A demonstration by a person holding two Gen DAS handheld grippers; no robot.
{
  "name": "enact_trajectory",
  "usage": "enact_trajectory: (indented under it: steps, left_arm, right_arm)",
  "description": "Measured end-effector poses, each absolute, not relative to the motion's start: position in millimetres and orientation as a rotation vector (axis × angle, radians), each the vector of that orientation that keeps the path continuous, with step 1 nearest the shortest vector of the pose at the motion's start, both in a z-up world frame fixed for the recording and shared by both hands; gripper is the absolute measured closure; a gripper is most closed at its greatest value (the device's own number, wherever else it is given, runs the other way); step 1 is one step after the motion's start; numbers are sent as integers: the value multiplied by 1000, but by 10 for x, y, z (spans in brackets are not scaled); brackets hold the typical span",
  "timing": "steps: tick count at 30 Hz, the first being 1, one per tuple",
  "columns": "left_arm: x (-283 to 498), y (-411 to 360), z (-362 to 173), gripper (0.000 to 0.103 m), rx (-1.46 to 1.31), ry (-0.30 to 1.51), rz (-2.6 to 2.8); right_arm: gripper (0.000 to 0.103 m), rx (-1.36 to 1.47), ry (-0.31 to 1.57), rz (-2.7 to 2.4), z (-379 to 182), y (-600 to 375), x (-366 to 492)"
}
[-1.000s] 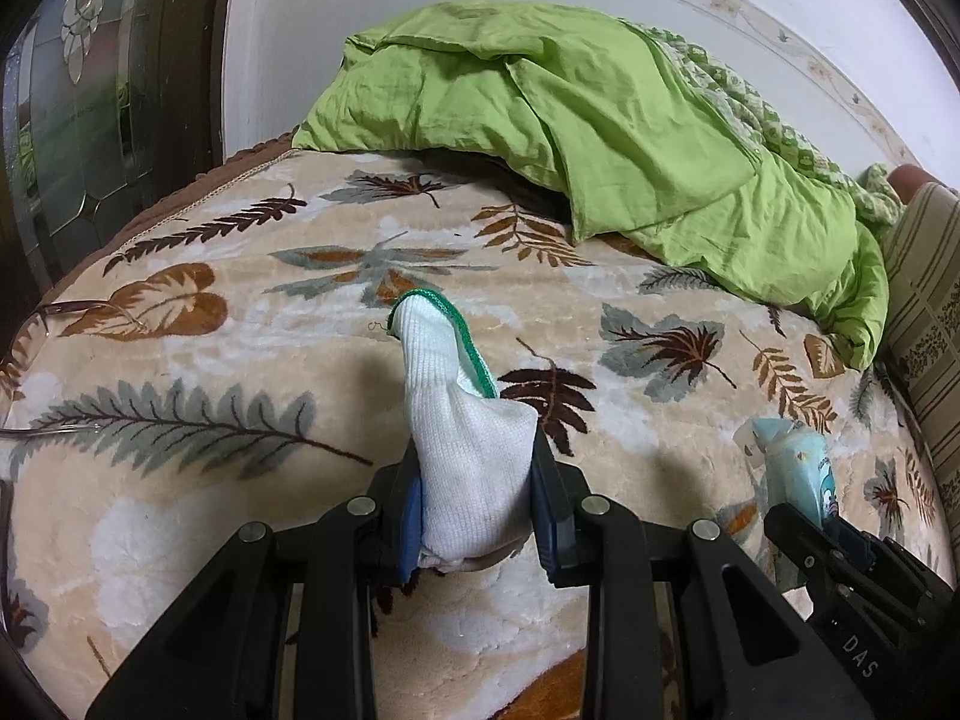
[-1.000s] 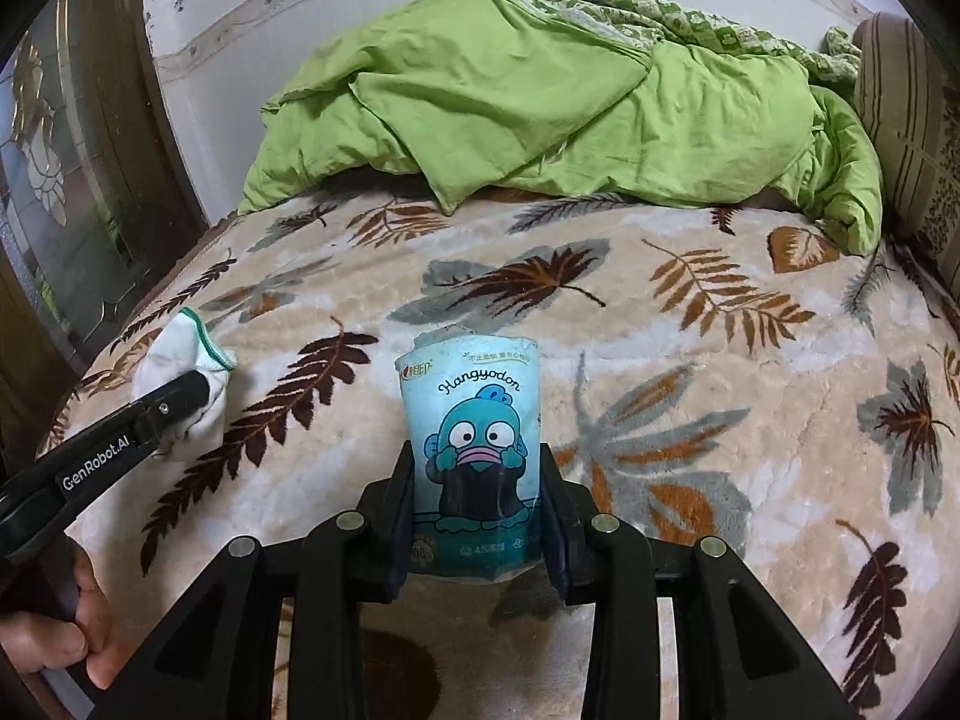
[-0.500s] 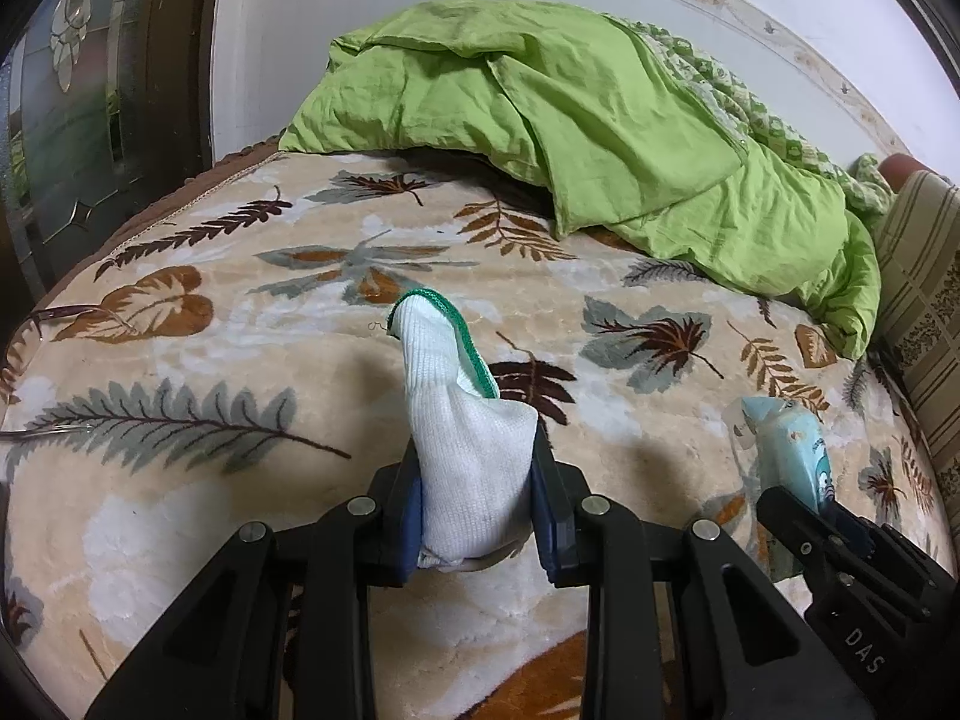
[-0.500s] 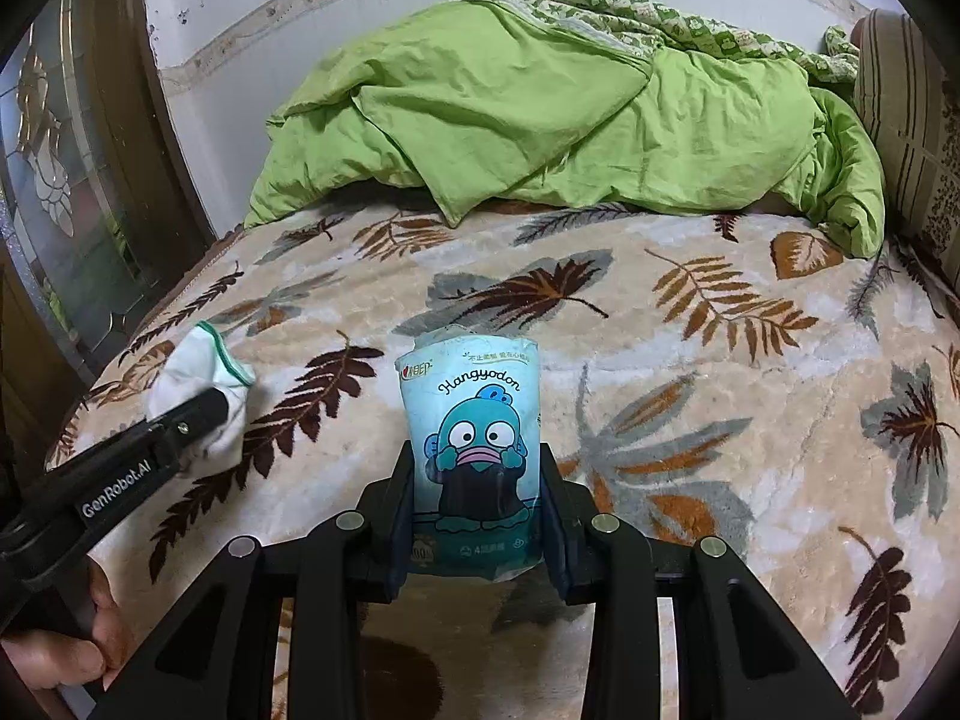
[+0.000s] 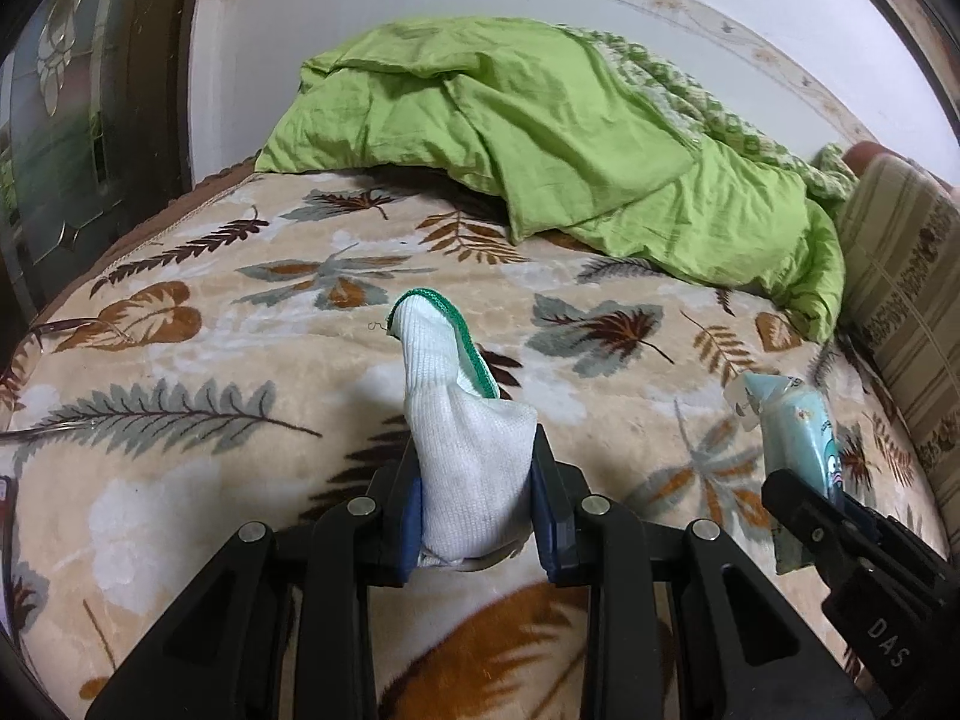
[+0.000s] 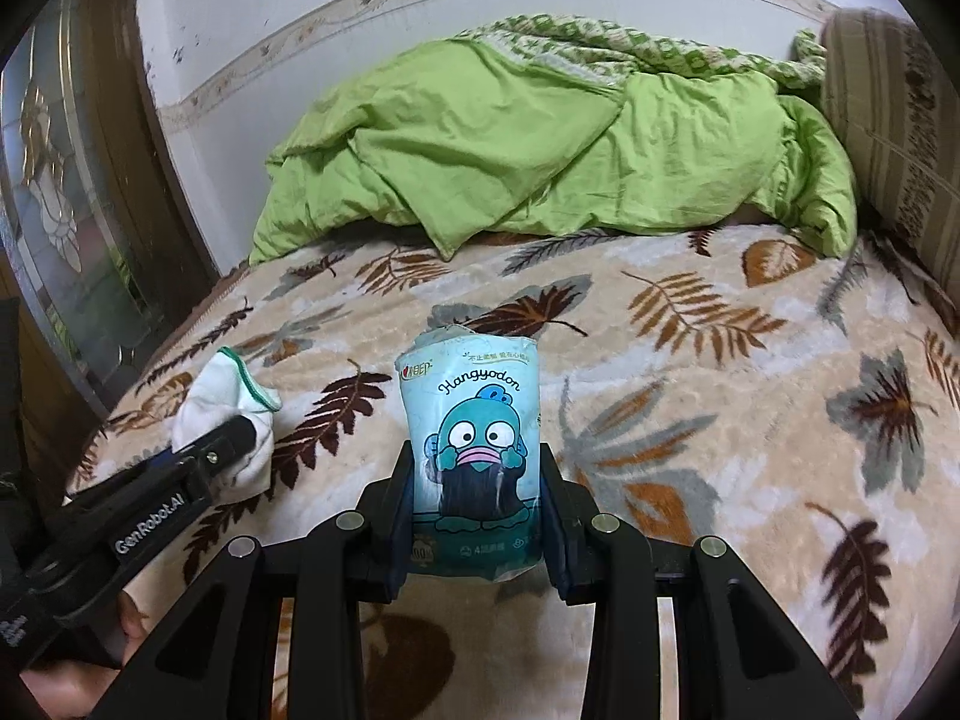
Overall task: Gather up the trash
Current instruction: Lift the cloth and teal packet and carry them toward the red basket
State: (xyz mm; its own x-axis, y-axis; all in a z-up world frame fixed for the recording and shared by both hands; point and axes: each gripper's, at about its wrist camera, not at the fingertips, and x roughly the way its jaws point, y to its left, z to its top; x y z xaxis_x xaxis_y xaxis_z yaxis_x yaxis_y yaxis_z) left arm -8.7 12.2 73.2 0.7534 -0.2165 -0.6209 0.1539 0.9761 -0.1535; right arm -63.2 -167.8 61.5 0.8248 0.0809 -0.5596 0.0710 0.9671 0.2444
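Observation:
My left gripper [image 5: 474, 498] is shut on a white sock with a green cuff [image 5: 462, 420] and holds it above the bed; the sock also shows in the right wrist view [image 6: 228, 414]. My right gripper [image 6: 477, 510] is shut on a light-blue tissue packet printed "Hangyodon" [image 6: 474, 444], upright between the pads. That packet also shows at the right of the left wrist view [image 5: 798, 450]. Both grippers hover side by side over the leaf-patterned blanket [image 5: 240, 360].
A crumpled green duvet [image 5: 570, 138] lies at the back of the bed against the white wall. A striped pillow [image 5: 900, 276] sits at the right. A dark wooden door with patterned glass [image 6: 54, 228] stands at the left, beside the bed edge.
Both grippers have drawn back and up a little from the bed, each still holding its item. The duvet and wall sit lower in both views.

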Motion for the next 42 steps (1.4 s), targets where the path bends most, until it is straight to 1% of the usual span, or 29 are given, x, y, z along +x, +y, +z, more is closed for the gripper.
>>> enact_trajectory:
  steps: [18, 31, 42]
  left_arm:
    - [-1168, -44, 943, 74, -75, 684, -352]
    - [-1976, -139, 1127, 74, -49, 675, -449]
    - [-2452, -612, 1368, 74, 6, 666, -628]
  right_arm:
    - [65, 310, 549, -17, 854, -1961, -1992]
    - [65, 307, 509, 4, 1058, -2026, -2698]
    - [65, 361, 488, -51, 1119, -2331, -3414]
